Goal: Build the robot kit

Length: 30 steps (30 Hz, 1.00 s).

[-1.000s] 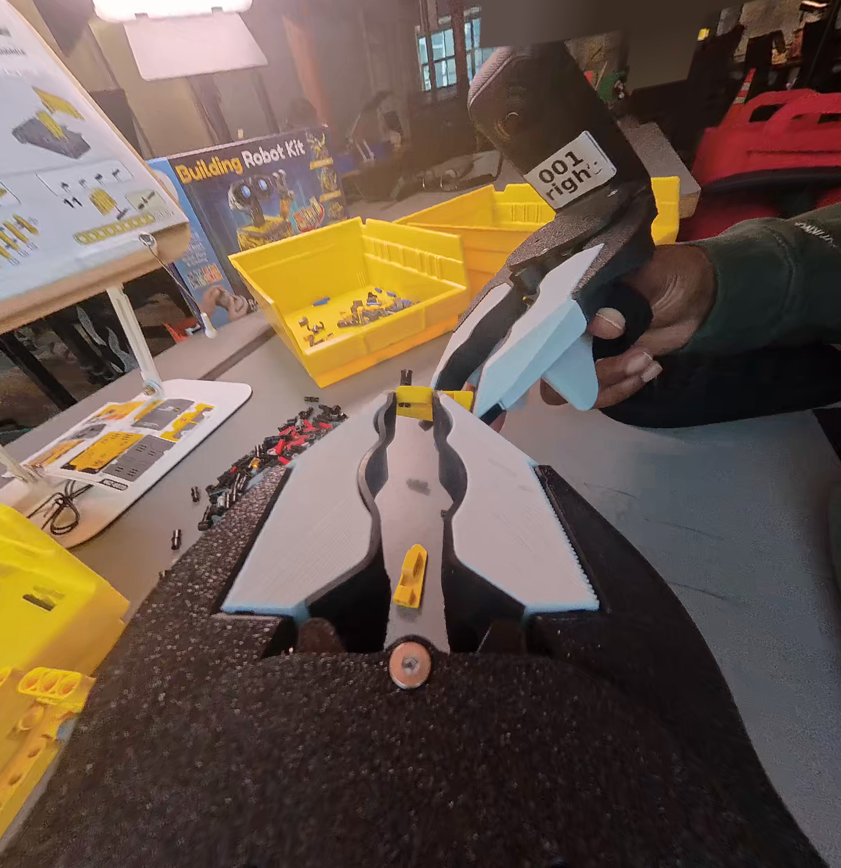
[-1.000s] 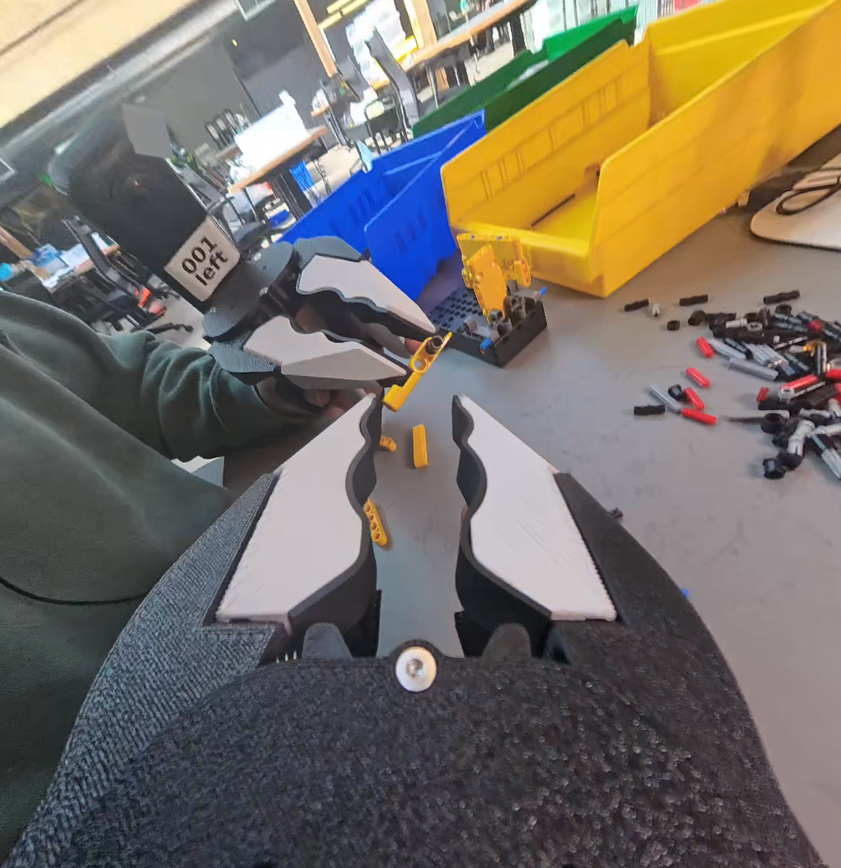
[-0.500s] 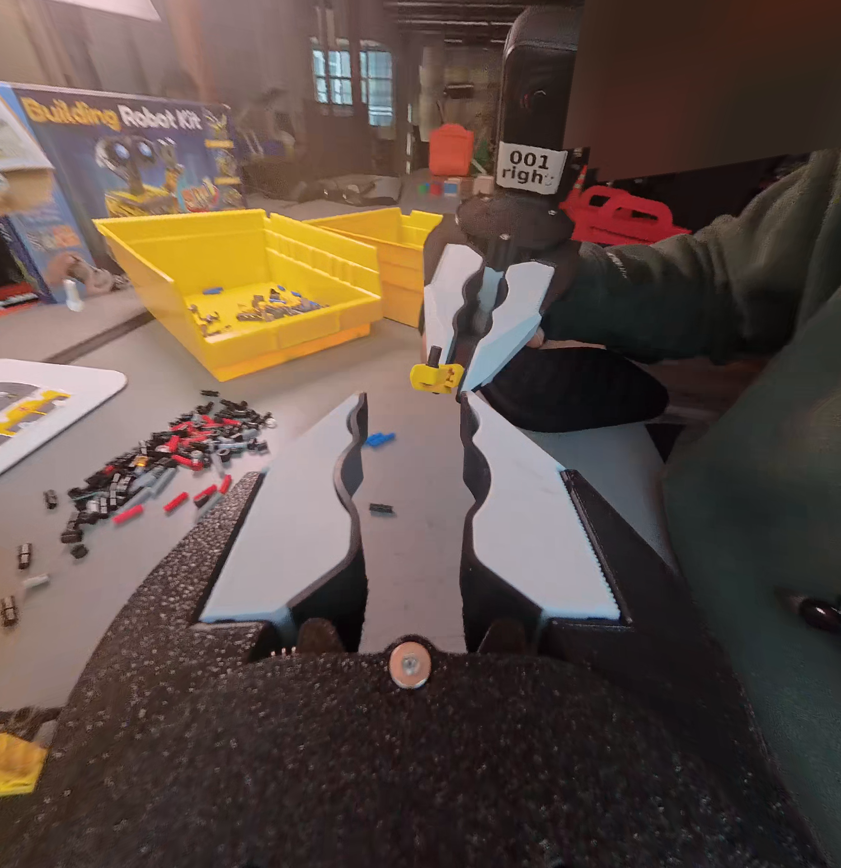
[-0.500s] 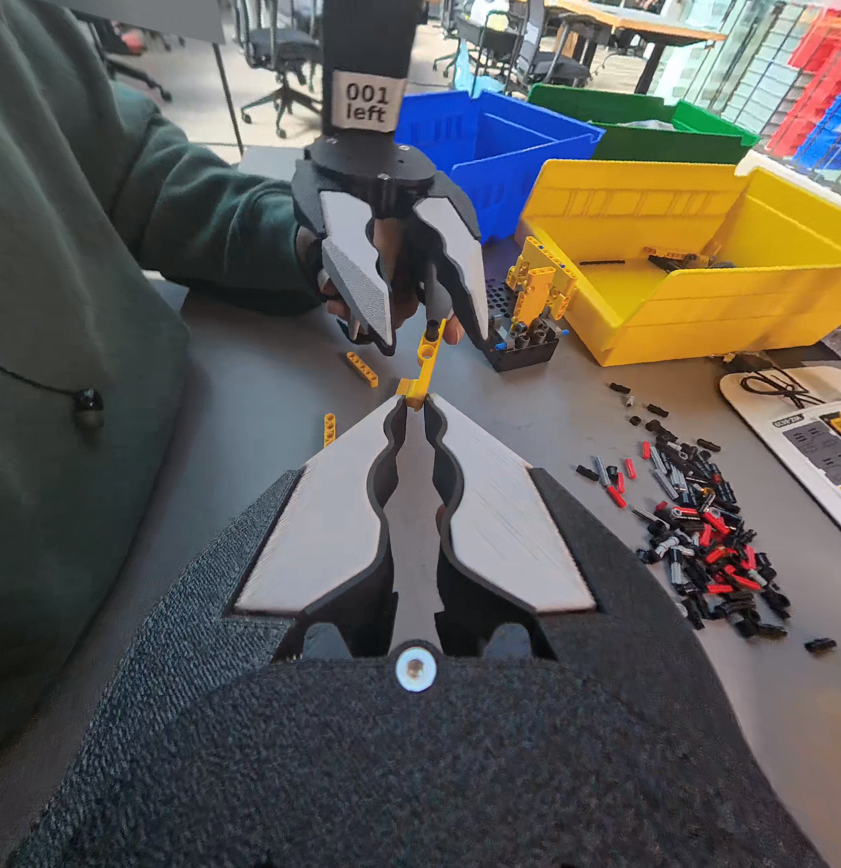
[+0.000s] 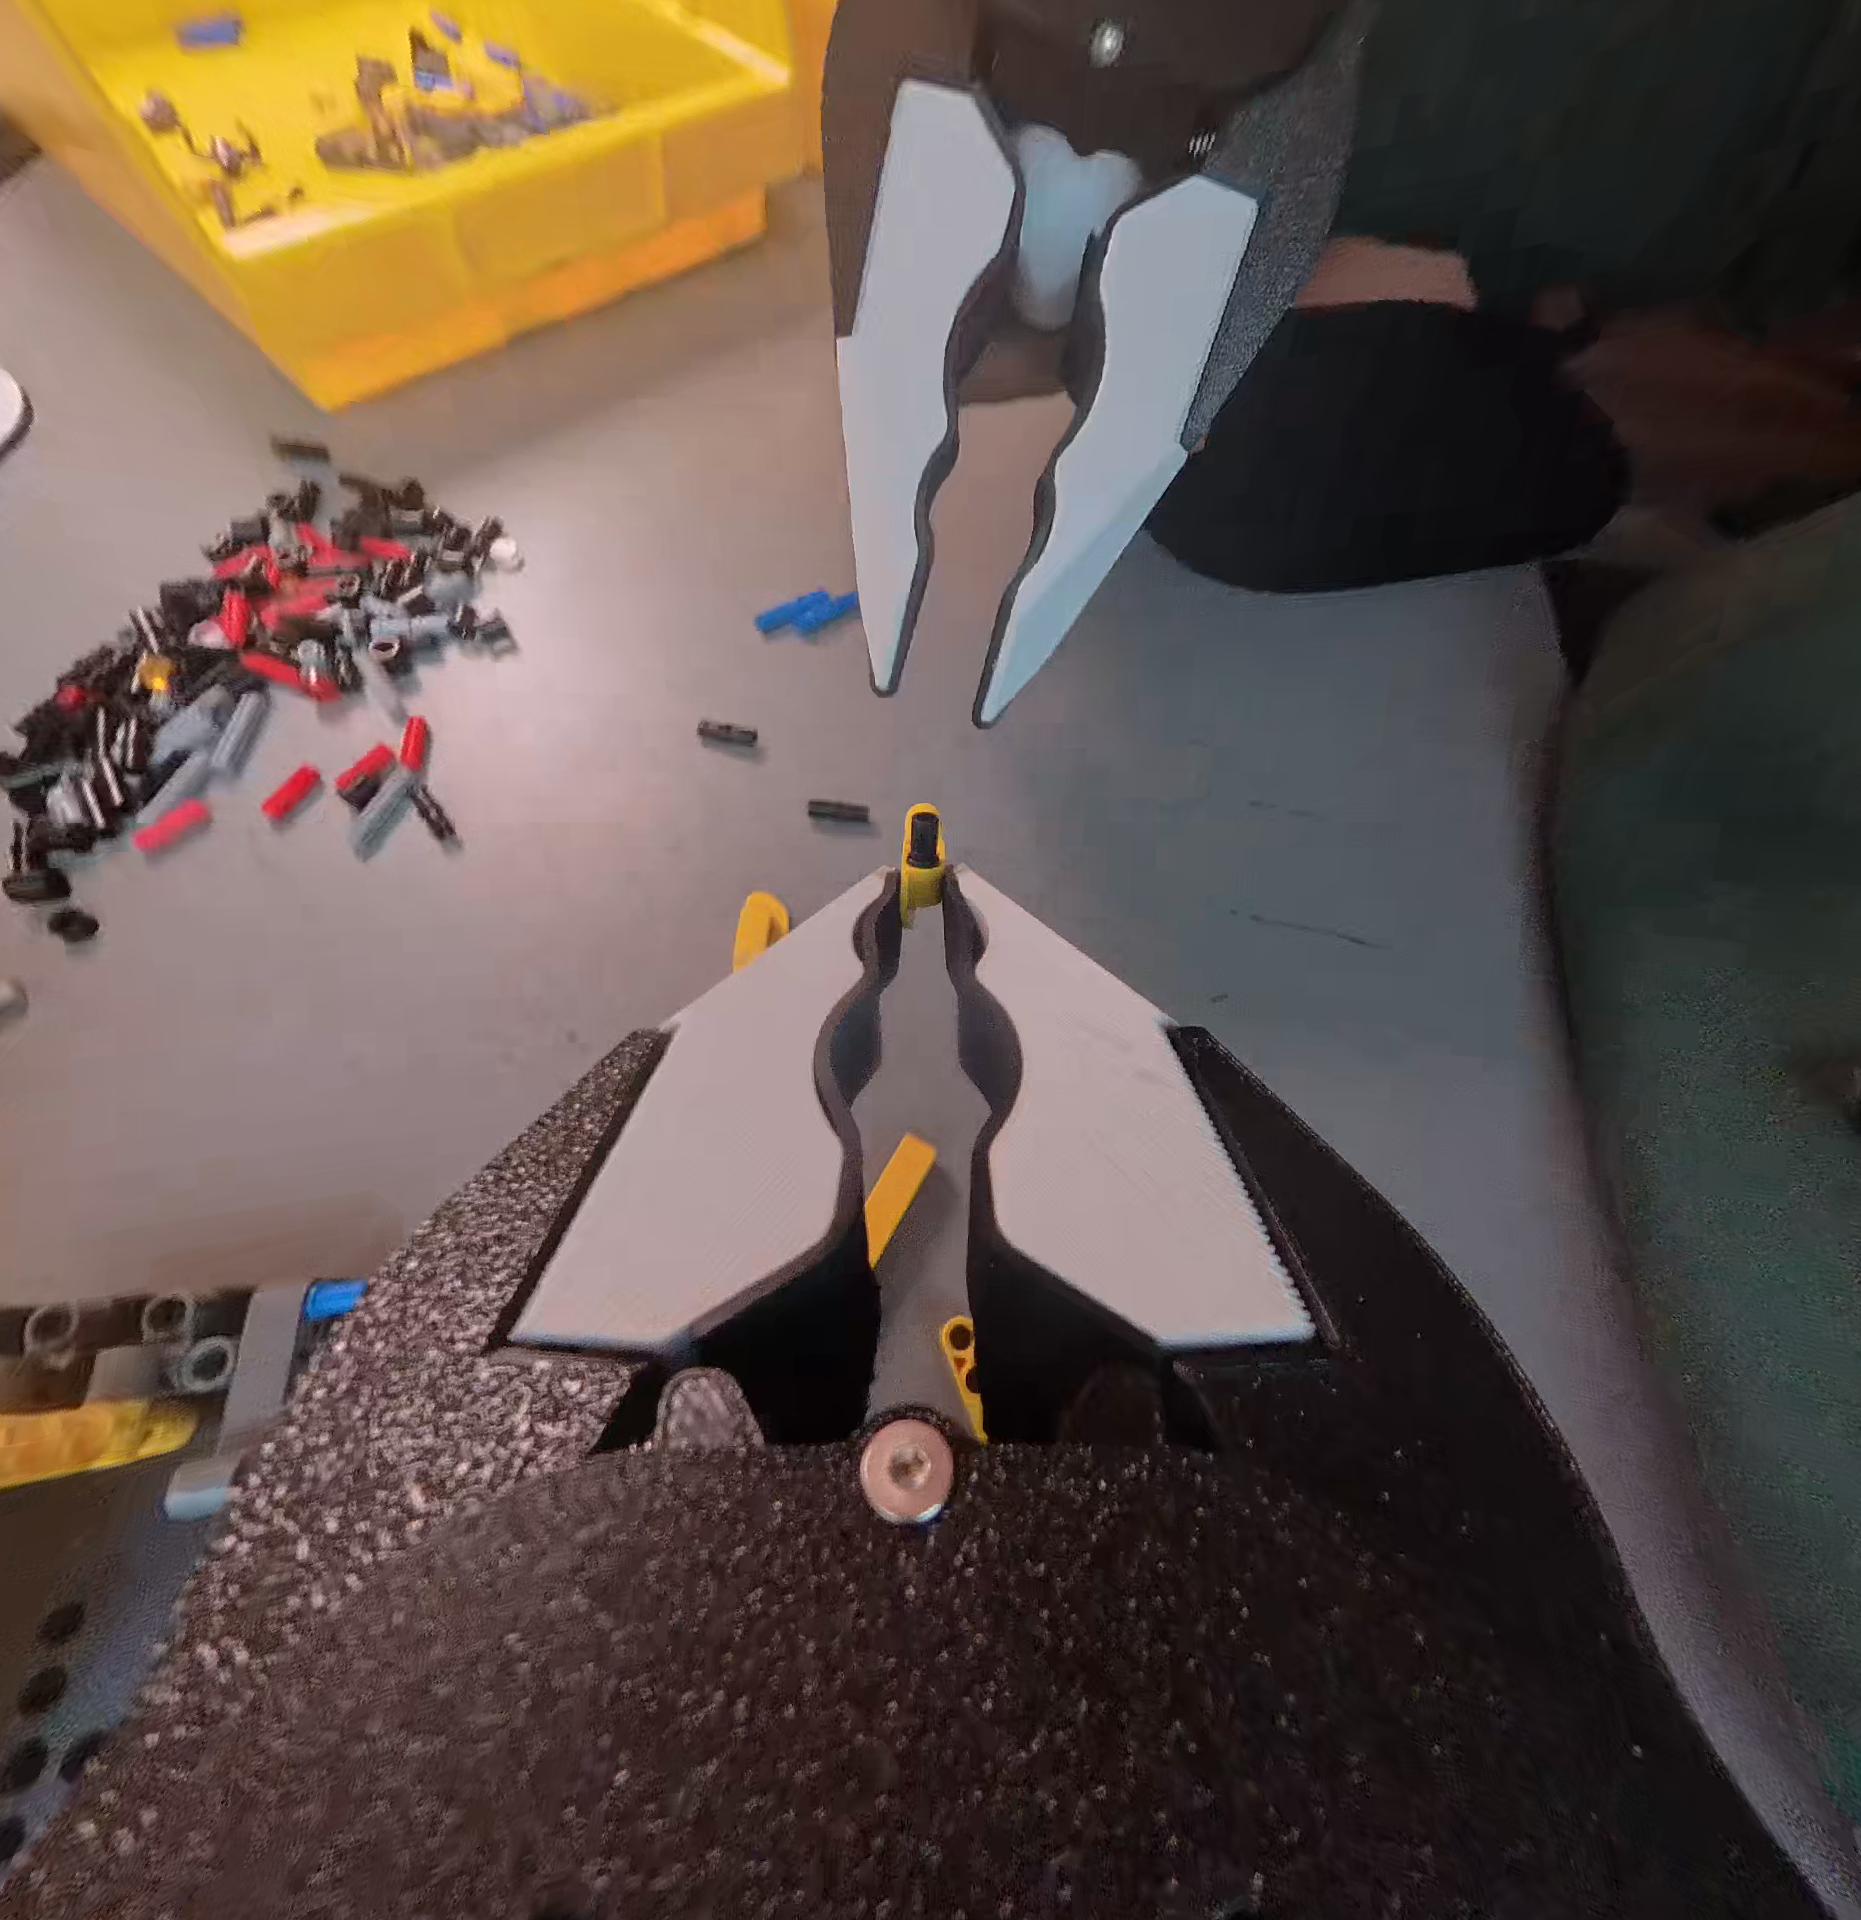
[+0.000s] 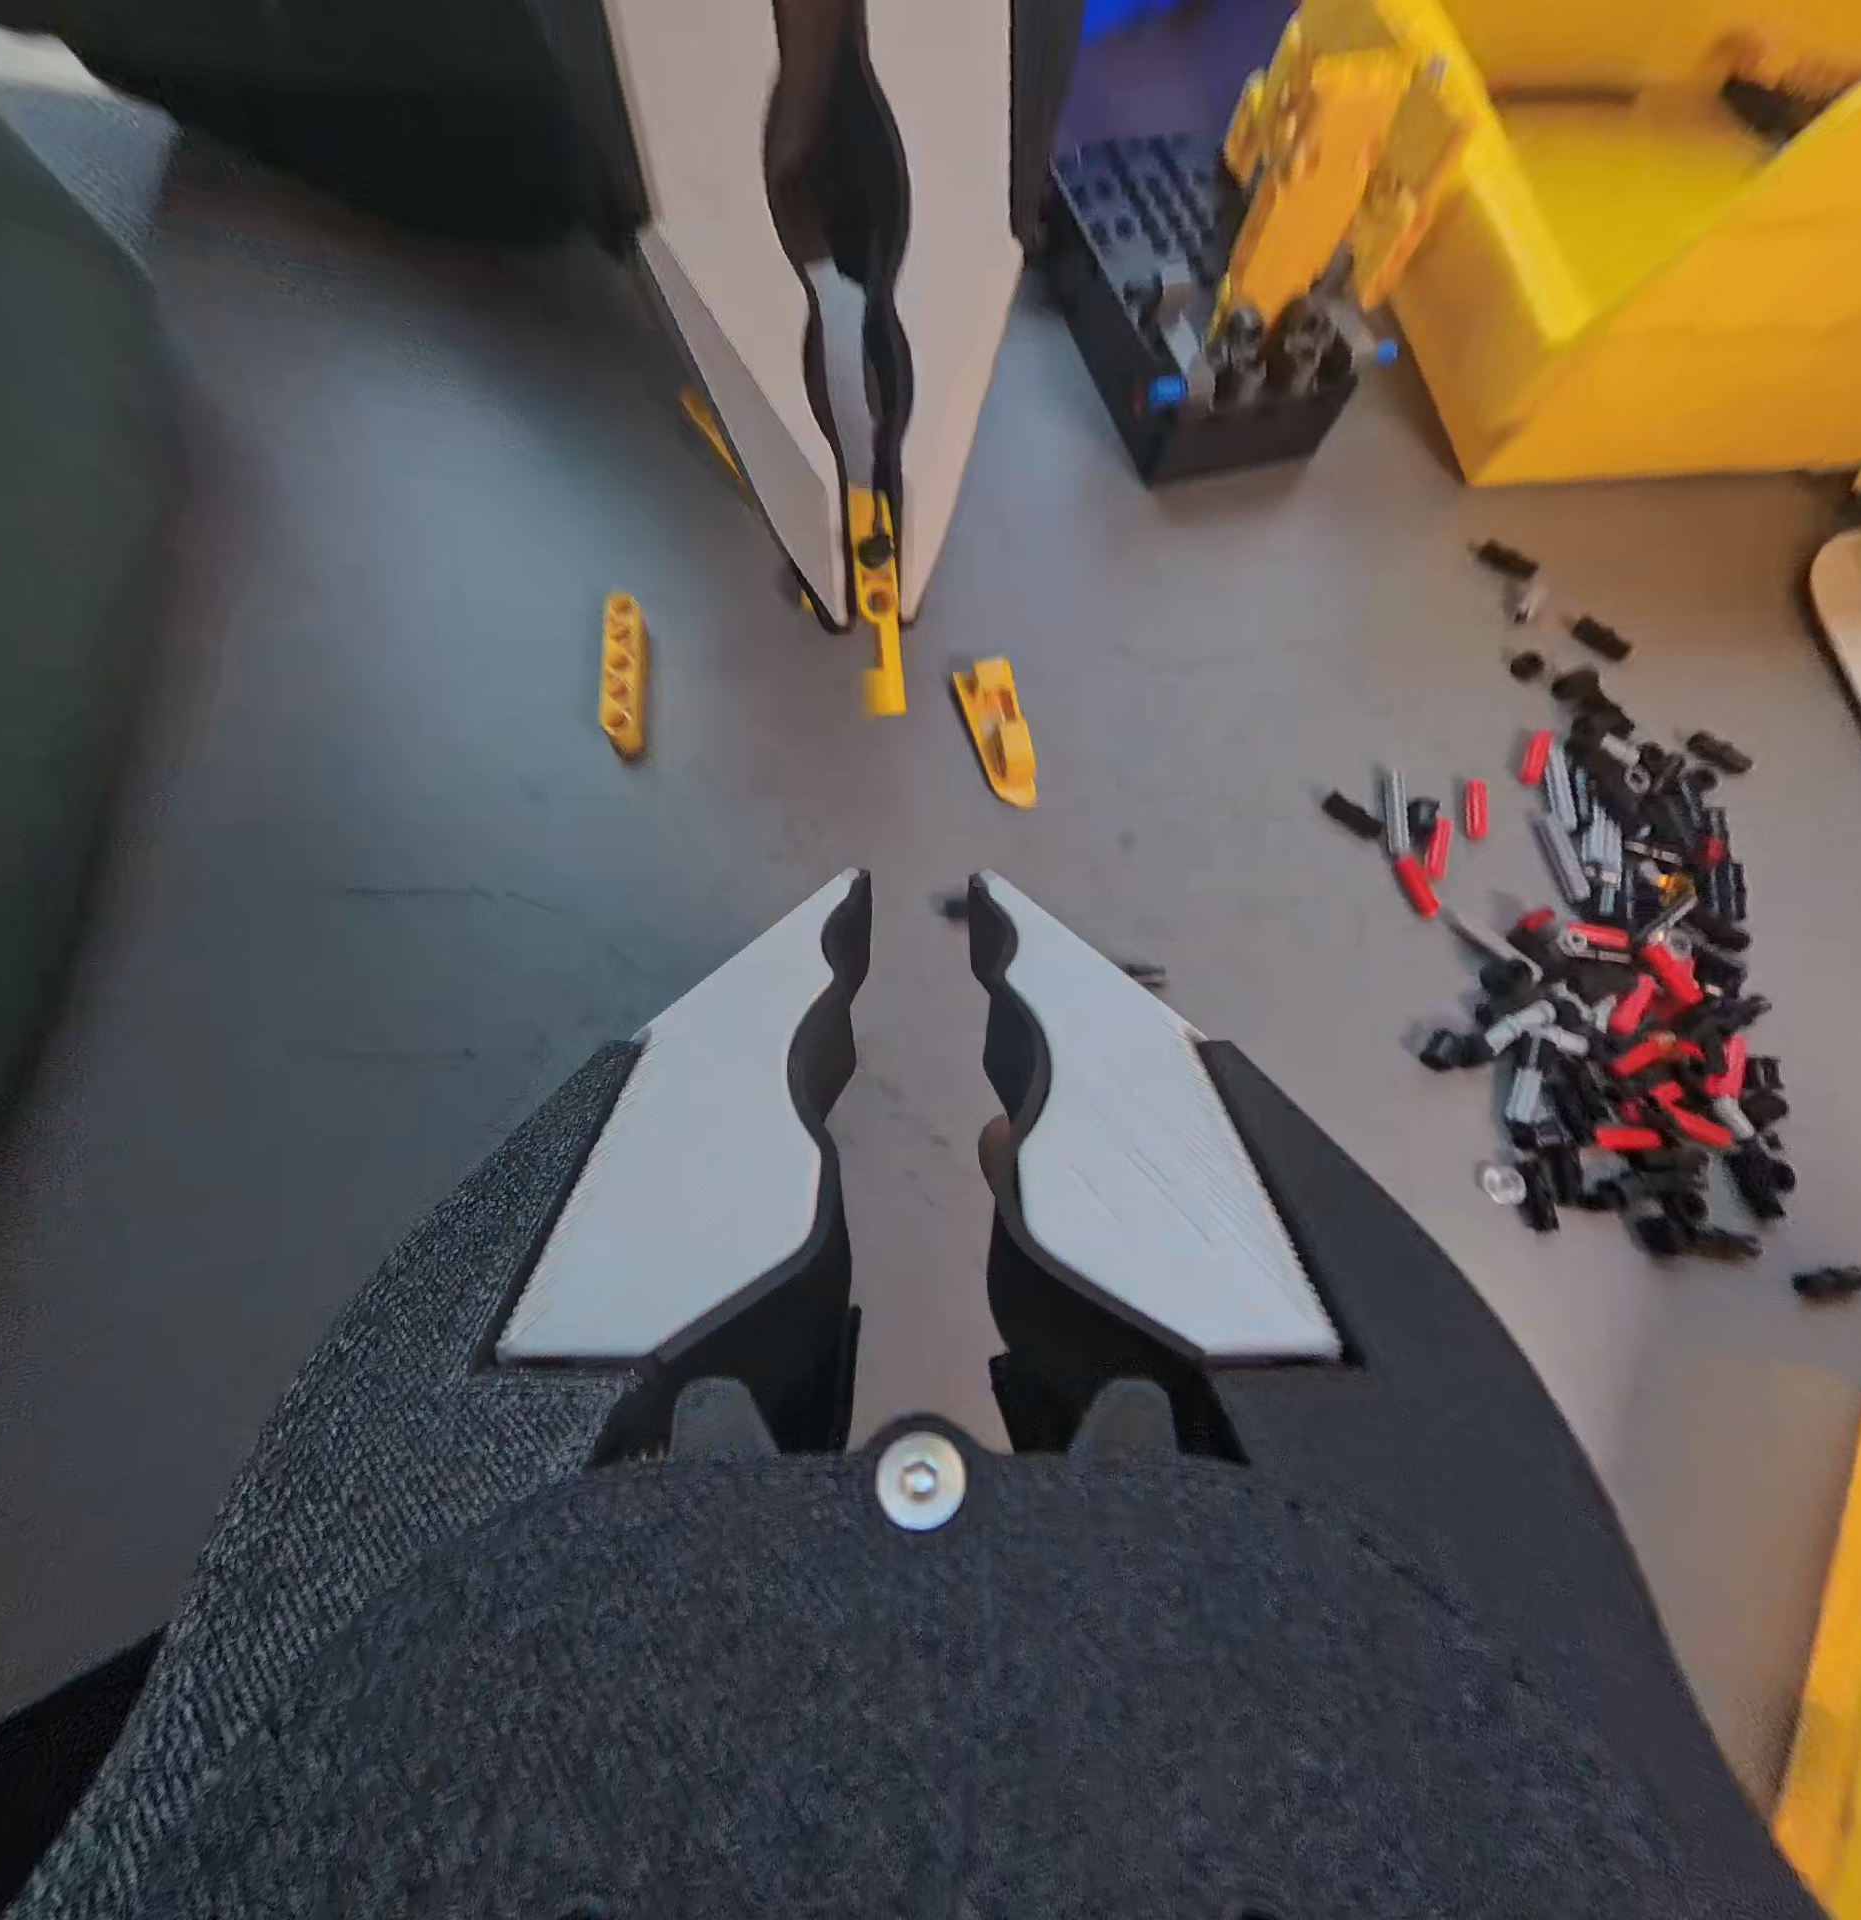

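Observation:
My left gripper [image 5: 920, 875] is shut on a thin yellow beam [image 5: 915, 896] with a black pin [image 5: 921, 844] in its end hole. It holds the beam low over the grey table [image 5: 1269, 831]. In the right wrist view the left gripper [image 6: 874, 615] points down and the beam [image 6: 882, 649] sticks out below its tips. My right gripper [image 6: 918, 883] is open and empty, a short way back from the beam. It also shows in the left wrist view [image 5: 934, 704], facing the left gripper's tips with a gap between them.
Loose yellow pieces [image 6: 622, 673] [image 6: 997, 727] lie by the beam. A pile of red, black and grey pins [image 6: 1622, 997] lies to one side, and stray black pins [image 5: 726, 734] and a blue pin [image 5: 801, 611] are nearby. There are also yellow bins [image 5: 438, 208] [image 6: 1684, 312] and a black base with a yellow build [image 6: 1217, 395]. A green sleeve [image 5: 1736, 1039] borders the table. The left gripper's tips are roughly 5 cm from the right gripper's.
Half a second ago the right gripper was shut on the beam and the left was open. Now the left is shut on it, the right has opened and drawn back, and both views have tilted down.

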Tool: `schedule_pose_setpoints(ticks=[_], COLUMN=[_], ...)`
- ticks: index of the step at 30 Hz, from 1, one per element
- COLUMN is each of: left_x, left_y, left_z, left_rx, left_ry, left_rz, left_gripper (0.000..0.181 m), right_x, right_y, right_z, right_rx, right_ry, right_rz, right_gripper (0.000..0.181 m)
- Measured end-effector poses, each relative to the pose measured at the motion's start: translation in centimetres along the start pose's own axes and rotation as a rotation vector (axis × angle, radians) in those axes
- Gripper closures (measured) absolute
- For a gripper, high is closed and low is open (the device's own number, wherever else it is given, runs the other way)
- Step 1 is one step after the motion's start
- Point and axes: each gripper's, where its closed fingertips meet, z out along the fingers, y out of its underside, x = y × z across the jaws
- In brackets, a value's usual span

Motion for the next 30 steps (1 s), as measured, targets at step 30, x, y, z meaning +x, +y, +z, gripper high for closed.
schedule_pose_setpoints(ticks=[30], left_x=[-1.2], left_y=[1.8], left_z=[0.8], left_rx=[-0.071], left_ry=[-0.046], left_rz=[-0.142], left_gripper=[0.175], right_x=[1.6], right_y=[2.3], right_z=[3.0], right_rx=[-0.196], right_ry=[0.134], right_rz=[0.29], right_gripper=[0.179])
